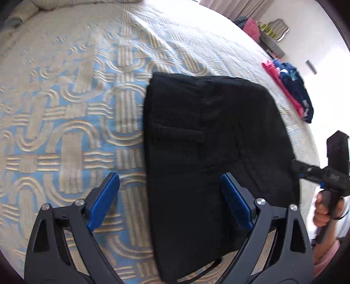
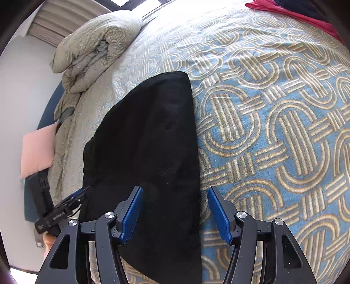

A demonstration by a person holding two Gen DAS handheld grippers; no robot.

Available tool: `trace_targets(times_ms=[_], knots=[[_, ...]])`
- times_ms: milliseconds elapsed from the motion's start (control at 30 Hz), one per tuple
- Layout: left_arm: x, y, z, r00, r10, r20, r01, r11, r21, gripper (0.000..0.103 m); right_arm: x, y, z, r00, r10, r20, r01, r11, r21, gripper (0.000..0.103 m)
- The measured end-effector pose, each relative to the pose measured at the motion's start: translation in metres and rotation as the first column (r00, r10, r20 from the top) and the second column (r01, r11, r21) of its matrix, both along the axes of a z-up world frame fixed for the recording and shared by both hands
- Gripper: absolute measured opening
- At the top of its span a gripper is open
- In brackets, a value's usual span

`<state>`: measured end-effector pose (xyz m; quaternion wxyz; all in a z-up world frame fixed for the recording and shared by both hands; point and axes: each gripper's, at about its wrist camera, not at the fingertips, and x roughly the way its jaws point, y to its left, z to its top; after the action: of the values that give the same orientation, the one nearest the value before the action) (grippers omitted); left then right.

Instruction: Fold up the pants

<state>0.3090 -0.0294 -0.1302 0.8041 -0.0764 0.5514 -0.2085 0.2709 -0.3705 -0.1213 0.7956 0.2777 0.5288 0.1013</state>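
Note:
The black pants [image 1: 203, 135] lie folded into a compact rectangle on the patterned bedspread [image 1: 65, 98]. They also show in the right wrist view [image 2: 153, 142]. My left gripper [image 1: 170, 192] is open and empty, hovering above the pants' near left edge. My right gripper [image 2: 175, 209] is open and empty above the pants' near right edge. The right gripper also shows at the right of the left wrist view [image 1: 315, 170], beside the pants' far side. The left gripper shows at the left edge of the right wrist view [image 2: 65, 207].
A stack of folded pink and navy clothes [image 1: 291, 89] lies on the bed's far right; its red edge shows in the right wrist view [image 2: 295, 13]. A rolled beige quilt [image 2: 91, 50] sits at the bed's head, a pink pillow [image 2: 37, 150] beside the bed.

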Motion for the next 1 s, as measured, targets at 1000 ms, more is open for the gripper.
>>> trace_targets(times_ms=[1000], knots=[[0.021, -0.01, -0.007, 0.996, -0.044, -0.081, 0.029, 0.985, -0.17, 0.067, 0.045, 0.011, -0.015, 0.991, 0.129, 0.017, -0.13, 0.974, 0.185, 0.049]])
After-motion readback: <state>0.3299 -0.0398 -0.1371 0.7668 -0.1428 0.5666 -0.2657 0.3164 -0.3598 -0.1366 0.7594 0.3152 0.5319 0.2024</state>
